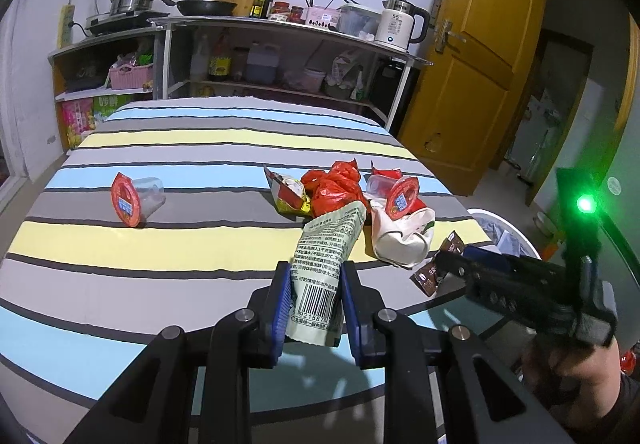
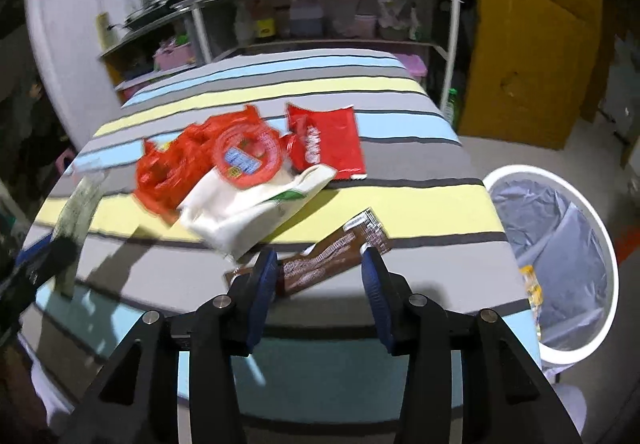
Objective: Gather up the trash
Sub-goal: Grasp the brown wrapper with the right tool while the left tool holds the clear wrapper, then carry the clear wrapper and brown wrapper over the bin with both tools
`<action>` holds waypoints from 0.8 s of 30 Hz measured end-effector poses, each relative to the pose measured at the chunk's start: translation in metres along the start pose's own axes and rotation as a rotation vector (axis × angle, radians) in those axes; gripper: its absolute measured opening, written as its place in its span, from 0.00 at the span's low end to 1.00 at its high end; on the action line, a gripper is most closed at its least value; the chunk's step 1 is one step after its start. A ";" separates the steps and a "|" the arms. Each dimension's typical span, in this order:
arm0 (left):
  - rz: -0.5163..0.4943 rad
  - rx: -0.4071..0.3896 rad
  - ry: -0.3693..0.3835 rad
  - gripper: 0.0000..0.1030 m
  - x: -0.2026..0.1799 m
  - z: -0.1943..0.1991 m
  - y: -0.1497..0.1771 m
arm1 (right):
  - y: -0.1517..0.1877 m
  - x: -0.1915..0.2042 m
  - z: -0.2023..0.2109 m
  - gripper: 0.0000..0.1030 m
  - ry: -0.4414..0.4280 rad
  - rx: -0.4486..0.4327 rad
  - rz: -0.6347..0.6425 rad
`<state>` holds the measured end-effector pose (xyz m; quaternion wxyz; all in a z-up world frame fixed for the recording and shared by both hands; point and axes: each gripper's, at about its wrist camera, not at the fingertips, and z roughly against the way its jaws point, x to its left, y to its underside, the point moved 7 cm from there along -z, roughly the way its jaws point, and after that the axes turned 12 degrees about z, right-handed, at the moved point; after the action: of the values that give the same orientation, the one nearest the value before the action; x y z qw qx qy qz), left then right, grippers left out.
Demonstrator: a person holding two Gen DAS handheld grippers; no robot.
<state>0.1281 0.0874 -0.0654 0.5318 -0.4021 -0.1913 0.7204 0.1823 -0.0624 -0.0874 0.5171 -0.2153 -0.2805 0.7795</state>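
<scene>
My left gripper (image 1: 314,294) is shut on a pale green printed packet (image 1: 326,264) with a barcode, held over the striped table. It also shows at the left of the right wrist view (image 2: 78,214). My right gripper (image 2: 318,276) is open, its jaws either side of a brown wrapper (image 2: 332,258) lying on the table. In the left wrist view the right gripper (image 1: 460,258) is by that brown wrapper (image 1: 430,276). A pile of trash lies beyond: a red plastic bag (image 1: 334,188), a white bag (image 1: 400,240), a red-lidded cup (image 1: 402,194), a red packet (image 2: 330,140).
A lone red-lidded clear cup (image 1: 138,198) lies on its side at the table's left. A white bin (image 2: 560,256) with a grey liner stands by the table's right edge. Kitchen shelves (image 1: 280,56) stand behind, a yellow door (image 1: 476,56) at right.
</scene>
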 end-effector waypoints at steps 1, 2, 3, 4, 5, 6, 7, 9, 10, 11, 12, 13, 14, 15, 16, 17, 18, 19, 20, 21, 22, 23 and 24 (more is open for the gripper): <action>0.000 0.000 0.000 0.24 0.000 0.000 0.000 | -0.001 -0.003 -0.004 0.43 0.003 0.009 -0.015; 0.001 0.000 0.000 0.24 0.000 0.000 0.000 | -0.002 -0.005 -0.007 0.43 -0.001 0.016 -0.027; 0.002 -0.001 -0.001 0.24 -0.001 0.000 0.000 | -0.004 -0.006 -0.011 0.43 -0.009 0.019 -0.035; 0.003 0.000 0.000 0.24 0.000 0.000 0.000 | -0.006 -0.006 -0.012 0.43 -0.013 0.020 -0.035; 0.004 0.001 0.001 0.24 0.000 -0.001 0.001 | -0.008 -0.006 -0.014 0.43 -0.022 0.023 -0.031; 0.004 0.003 0.001 0.24 0.000 -0.001 0.001 | -0.010 -0.006 -0.016 0.43 -0.029 0.024 -0.027; 0.005 0.005 0.003 0.24 0.000 -0.002 0.001 | -0.013 -0.005 -0.018 0.43 -0.041 0.026 -0.019; 0.005 0.007 0.005 0.24 0.001 -0.003 0.001 | -0.014 -0.004 -0.019 0.43 -0.048 0.030 -0.001; 0.005 0.009 0.006 0.24 0.001 -0.003 0.001 | -0.014 -0.004 -0.019 0.43 -0.046 0.032 0.008; 0.005 0.010 0.006 0.24 0.001 -0.004 0.000 | -0.013 -0.002 -0.020 0.42 -0.041 0.035 0.027; 0.005 0.011 0.006 0.24 0.001 -0.005 0.000 | -0.011 0.000 -0.019 0.39 -0.024 0.039 0.054; 0.004 0.012 0.007 0.24 0.001 -0.006 0.000 | -0.010 0.001 -0.018 0.36 -0.016 0.040 0.065; 0.005 0.012 0.008 0.24 0.001 -0.006 -0.001 | -0.008 0.001 -0.016 0.30 -0.009 0.041 0.076; 0.005 0.013 0.009 0.24 0.001 -0.006 -0.001 | -0.007 0.001 -0.015 0.27 -0.017 0.040 0.080; 0.005 0.015 0.009 0.24 0.000 -0.007 -0.001 | -0.006 0.000 -0.014 0.26 -0.025 0.040 0.081; 0.004 0.016 0.010 0.24 0.000 -0.008 -0.001 | -0.005 0.000 -0.012 0.21 -0.029 0.038 0.083; 0.003 0.017 0.011 0.24 -0.001 -0.008 0.000 | -0.004 -0.001 -0.009 0.19 -0.041 0.032 0.083; 0.001 0.019 0.012 0.24 -0.003 -0.008 0.000 | -0.003 -0.001 -0.008 0.18 -0.054 0.029 0.079; -0.001 0.020 0.014 0.24 -0.005 -0.009 0.000 | -0.001 -0.002 -0.006 0.17 -0.073 0.025 0.074; -0.005 0.021 0.017 0.24 -0.008 -0.009 0.001 | -0.001 -0.002 -0.005 0.16 -0.083 0.022 0.074; -0.008 0.022 0.019 0.24 -0.009 -0.009 0.000 | 0.000 -0.002 -0.003 0.16 -0.088 0.017 0.080; -0.013 0.021 0.021 0.24 -0.011 -0.009 0.001 | 0.003 -0.003 -0.001 0.16 -0.089 0.015 0.086; -0.018 0.022 0.023 0.24 -0.014 -0.009 0.001 | 0.005 -0.004 0.001 0.15 -0.102 0.011 0.083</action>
<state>0.1358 0.0728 -0.0659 0.5447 -0.4029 -0.1809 0.7129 0.1791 -0.0682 -0.0897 0.4705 -0.1839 -0.2932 0.8117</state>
